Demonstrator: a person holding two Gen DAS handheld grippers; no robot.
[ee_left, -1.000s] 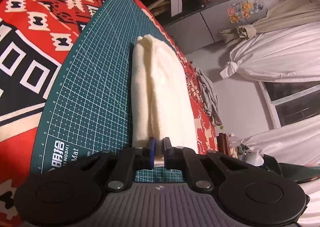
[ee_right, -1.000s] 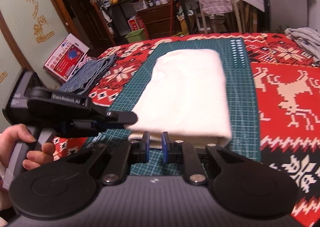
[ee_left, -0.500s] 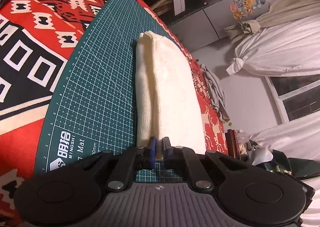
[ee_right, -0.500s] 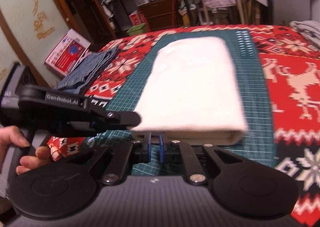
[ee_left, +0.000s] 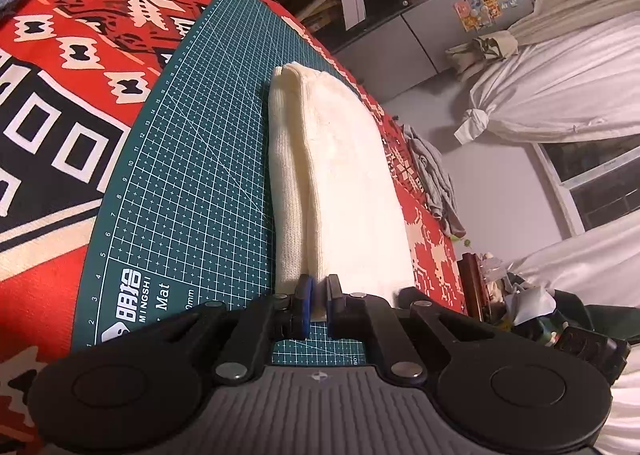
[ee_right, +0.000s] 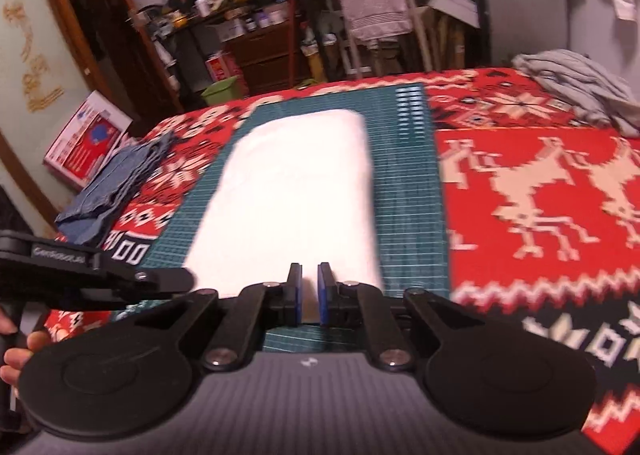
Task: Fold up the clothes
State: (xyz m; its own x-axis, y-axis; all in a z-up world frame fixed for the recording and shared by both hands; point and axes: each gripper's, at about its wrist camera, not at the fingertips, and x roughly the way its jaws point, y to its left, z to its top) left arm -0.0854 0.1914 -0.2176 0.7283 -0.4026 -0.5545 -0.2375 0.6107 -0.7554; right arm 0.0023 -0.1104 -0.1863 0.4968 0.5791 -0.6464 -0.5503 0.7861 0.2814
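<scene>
One folded cream knit garment (ee_left: pixel 340 191) on green gridded cutting mat (ee_left: pixel 192 159); both tongs, left (ee_left: pixel 318 289) & right (ee_right: pixel 309 287), clamped on its near edge.

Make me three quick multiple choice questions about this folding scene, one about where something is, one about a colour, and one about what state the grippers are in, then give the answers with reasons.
1. The folded cream garment lies on:
A. the green cutting mat
B. a chair
C. the floor

2. The blanket under the mat is mainly:
A. blue
B. red
C. yellow

3. The left gripper and right gripper are:
A. both wide open
B. both closed on the garment's near edge
C. both holding nothing

Answers:
1 A, gridded mat shows around the garment.
2 B, red with white deer and snowflake patterns.
3 B, cream fabric fills the narrow gap between each pair of blue pads.
</scene>
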